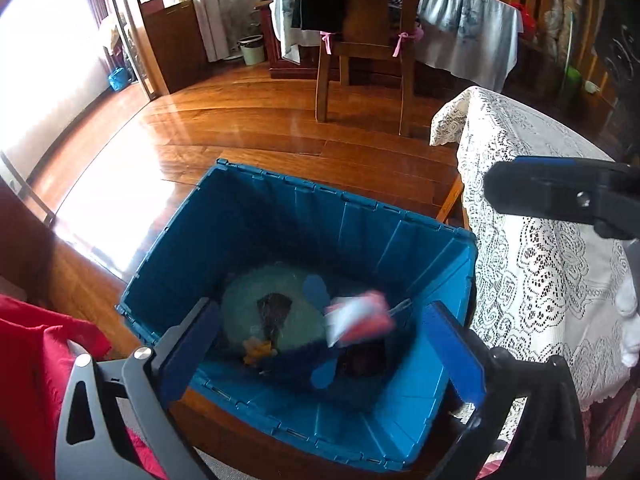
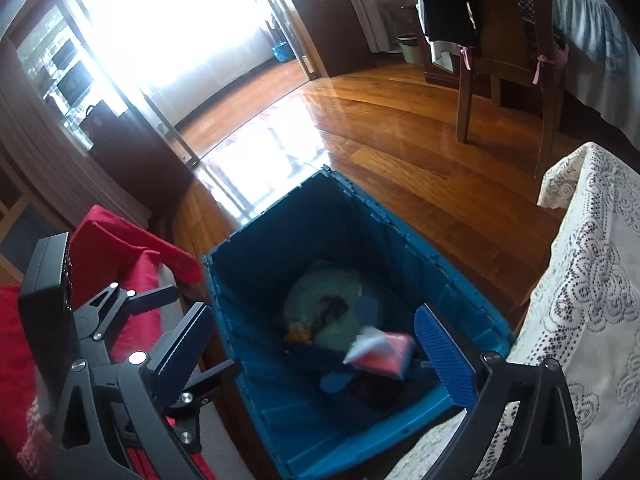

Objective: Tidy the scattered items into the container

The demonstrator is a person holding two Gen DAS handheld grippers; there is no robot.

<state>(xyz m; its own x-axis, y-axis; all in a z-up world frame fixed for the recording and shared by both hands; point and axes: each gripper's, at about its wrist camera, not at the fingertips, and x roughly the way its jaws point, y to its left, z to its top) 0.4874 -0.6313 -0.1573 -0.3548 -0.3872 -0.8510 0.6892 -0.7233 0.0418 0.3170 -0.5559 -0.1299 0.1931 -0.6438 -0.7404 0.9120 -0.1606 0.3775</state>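
Note:
A blue plastic crate (image 1: 424, 236) stands open on the wood floor; it also shows in the right wrist view (image 2: 404, 240). Inside lie a pale green round item (image 1: 248, 304), a small yellow thing (image 1: 258, 348), dark items and blue discs. A red and white packet (image 1: 360, 316) is blurred in mid-air over the crate, between the fingers; it also shows in the right wrist view (image 2: 380, 352). My left gripper (image 1: 320, 344) is open and empty above the crate. My right gripper (image 2: 316, 348) is open and empty above it too, and its body shows in the left wrist view (image 1: 560, 196).
A table with a white lace cloth (image 1: 540, 248) stands right of the crate. Red fabric (image 1: 32, 360) lies to the left. A wooden chair (image 1: 364, 64) and a covered table (image 1: 468, 40) stand farther back. A glass door (image 2: 160, 40) is at far left.

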